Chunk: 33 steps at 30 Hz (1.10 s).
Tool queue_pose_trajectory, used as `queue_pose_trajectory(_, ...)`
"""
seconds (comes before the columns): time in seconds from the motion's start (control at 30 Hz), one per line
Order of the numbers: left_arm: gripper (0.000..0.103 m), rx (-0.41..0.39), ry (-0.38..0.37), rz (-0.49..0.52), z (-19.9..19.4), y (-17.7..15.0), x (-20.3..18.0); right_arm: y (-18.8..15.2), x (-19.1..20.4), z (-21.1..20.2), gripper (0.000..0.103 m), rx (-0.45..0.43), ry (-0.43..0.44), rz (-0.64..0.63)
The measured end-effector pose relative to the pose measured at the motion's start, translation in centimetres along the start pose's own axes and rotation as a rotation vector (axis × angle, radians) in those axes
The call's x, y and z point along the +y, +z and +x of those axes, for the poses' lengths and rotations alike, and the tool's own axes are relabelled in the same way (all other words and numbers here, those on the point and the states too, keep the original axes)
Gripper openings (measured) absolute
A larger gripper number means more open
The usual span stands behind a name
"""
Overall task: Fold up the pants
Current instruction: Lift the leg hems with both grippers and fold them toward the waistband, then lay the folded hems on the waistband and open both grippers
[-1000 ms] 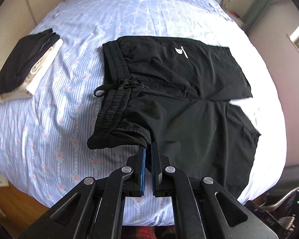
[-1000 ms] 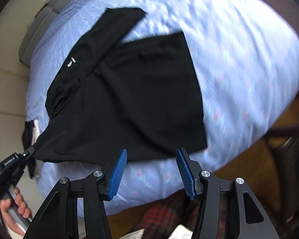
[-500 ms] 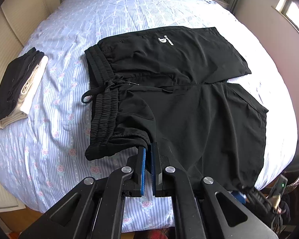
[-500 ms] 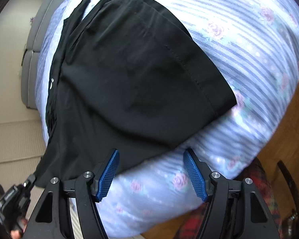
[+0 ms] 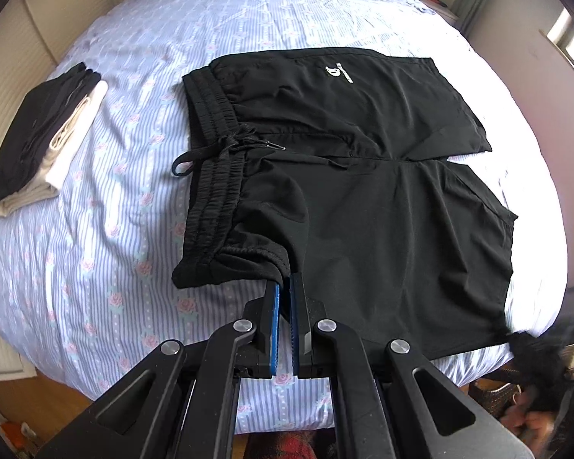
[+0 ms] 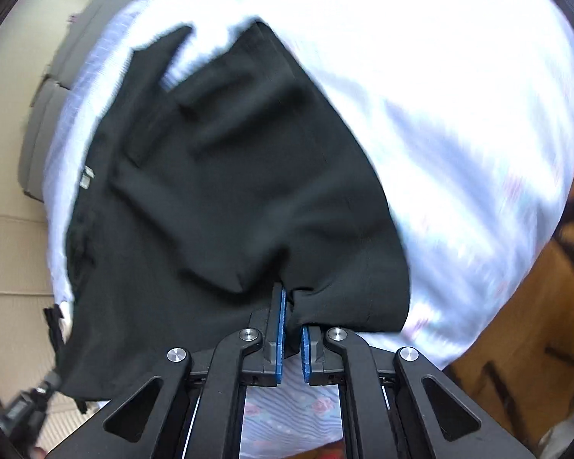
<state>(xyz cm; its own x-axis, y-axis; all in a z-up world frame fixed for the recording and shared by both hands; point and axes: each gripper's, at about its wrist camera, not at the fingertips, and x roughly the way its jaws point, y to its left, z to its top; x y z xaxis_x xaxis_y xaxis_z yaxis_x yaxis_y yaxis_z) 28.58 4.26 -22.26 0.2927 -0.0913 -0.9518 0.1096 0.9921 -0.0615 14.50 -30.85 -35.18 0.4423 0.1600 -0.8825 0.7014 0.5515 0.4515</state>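
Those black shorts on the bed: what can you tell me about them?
The black shorts are thin, smooth fabric with a gathered elastic waistband, a tied drawstring and a small white logo on the far leg. They lie spread flat on the striped floral bedsheet. The left claw pinches the near waistband corner; the right claw pinches the near leg's hem.

White logo [image 5: 338,72] on black shorts [image 5: 363,176], lettering unreadable.

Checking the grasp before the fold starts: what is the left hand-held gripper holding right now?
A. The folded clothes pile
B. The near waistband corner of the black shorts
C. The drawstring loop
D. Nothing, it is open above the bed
B: the left hand-held gripper has its blue pads closed on the near waistband corner of the black shorts, with fabric bunched between them.
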Motion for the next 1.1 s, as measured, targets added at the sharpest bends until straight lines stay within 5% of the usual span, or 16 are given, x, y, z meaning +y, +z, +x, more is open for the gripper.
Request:
queue_pose_trajectory(0.23,0.002,-0.077,-0.019,-0.020,-3.2,0.6,0.0,4.9,6.7,-11.8,0.006,-0.216,0.142,-0.157)
queue_pose_trajectory(0.37,0.002,-0.095,-0.066,-0.088,-3.9,1.8,0.9,7.3,11.1,-15.2,0.006,-0.274,0.241,-0.255)
queue_pose_trajectory(0.5,0.007,-0.053,-0.132,-0.165,-2.7,0.6,2.4,8.9,14.4,-15.3,0.006,-0.269,0.259,-0.310)
queue_pose_trajectory(0.63,0.047,0.055,-0.214,-0.285,0.5,-1.8,3.5,9.4,16.4,-15.2,0.006,-0.275,0.218,-0.386)
queue_pose_trajectory(0.83,0.056,0.169,-0.282,-0.479,6.9,-4.2,4.5,9.0,19.2,-11.5,0.006,-0.229,0.140,-0.467)
queue_pose_trajectory(1.0,0.064,0.216,-0.336,-0.553,12.0,-4.0,4.8,8.4,20.6,-9.1,0.005,-0.214,0.075,-0.536)
queue_pose_trajectory(1.1,0.060,0.231,-0.325,-0.573,14.1,-3.3,4.9,7.9,21.3,-8.1,0.005,-0.198,0.050,-0.571)
